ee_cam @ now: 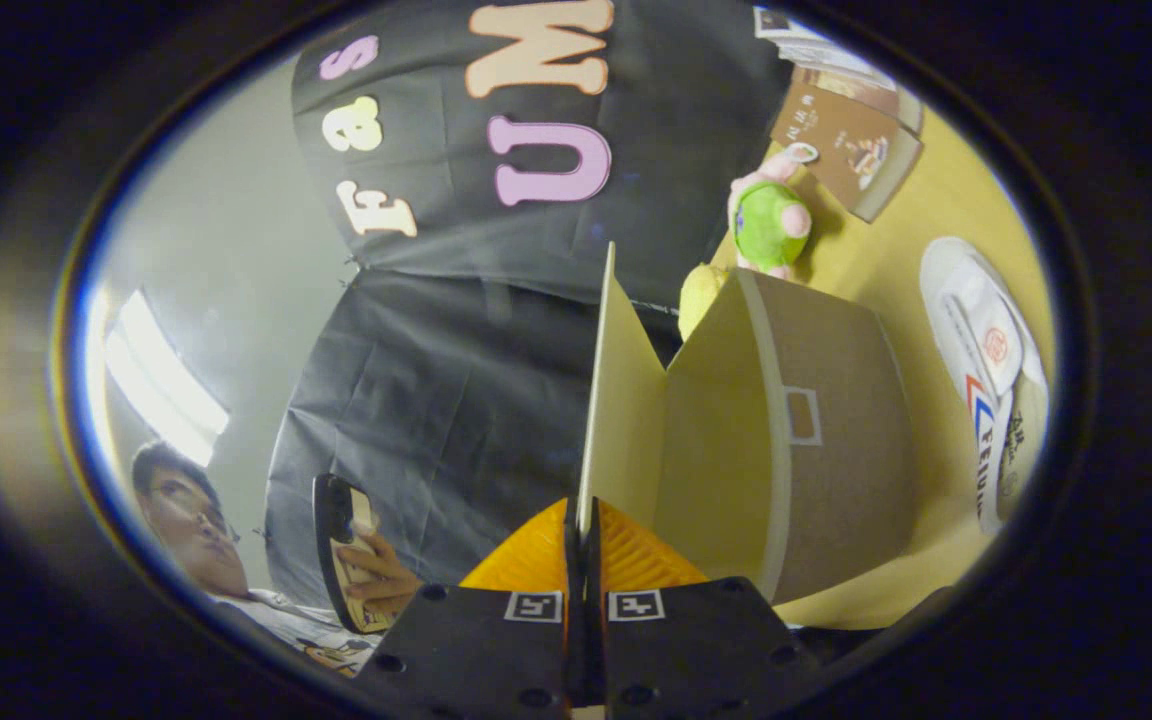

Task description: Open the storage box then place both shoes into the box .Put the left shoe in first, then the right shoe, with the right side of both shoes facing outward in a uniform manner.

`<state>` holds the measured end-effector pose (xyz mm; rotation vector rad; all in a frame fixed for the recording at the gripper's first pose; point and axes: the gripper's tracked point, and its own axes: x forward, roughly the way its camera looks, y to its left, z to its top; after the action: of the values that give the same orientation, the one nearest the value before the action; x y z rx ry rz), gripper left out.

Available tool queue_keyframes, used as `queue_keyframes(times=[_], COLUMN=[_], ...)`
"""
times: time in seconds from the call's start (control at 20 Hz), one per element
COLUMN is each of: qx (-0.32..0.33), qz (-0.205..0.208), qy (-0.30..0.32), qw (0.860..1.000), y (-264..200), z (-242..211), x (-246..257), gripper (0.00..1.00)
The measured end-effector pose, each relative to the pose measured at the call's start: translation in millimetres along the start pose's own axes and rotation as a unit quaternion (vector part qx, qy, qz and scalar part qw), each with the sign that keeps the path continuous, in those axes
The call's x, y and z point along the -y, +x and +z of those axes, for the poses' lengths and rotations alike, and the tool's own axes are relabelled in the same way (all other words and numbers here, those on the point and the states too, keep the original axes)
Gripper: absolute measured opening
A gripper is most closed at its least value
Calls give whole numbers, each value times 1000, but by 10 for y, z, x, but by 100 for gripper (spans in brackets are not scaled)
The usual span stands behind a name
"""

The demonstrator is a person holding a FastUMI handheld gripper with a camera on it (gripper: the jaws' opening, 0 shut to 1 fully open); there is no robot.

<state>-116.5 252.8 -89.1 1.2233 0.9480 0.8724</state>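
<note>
Between the tongs (pixel 583 520), clamped tight, stands the storage box's (pixel 816 450) raised lid flap (pixel 616 400).

The yellow table (pixel 936 200) bears the storage box (pixel 836 450), white shoe (pixel 986 370), plush toy (pixel 768 222), and books (pixel 851 140).

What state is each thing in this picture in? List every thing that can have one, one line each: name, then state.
gripper: shut on the box lid, both fingers pressing its thin edge.
box lid: lifted, standing away from the box.
storage box: open.
shoe: lying on the table beyond the box, not yet inside.
plush toy: resting on the table behind the box.
phone: held in a person's hand.
</note>
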Motion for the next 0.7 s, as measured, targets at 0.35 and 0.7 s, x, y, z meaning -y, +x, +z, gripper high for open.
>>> queue_keyframes(times=[0.35, 0.7], qx=[-43, -68], qz=[-9, 6], qy=[-64, -93], qw=[997, 993], y=[338, 908], z=[-138, -325], x=[-559, -937], gripper=[3, 3])
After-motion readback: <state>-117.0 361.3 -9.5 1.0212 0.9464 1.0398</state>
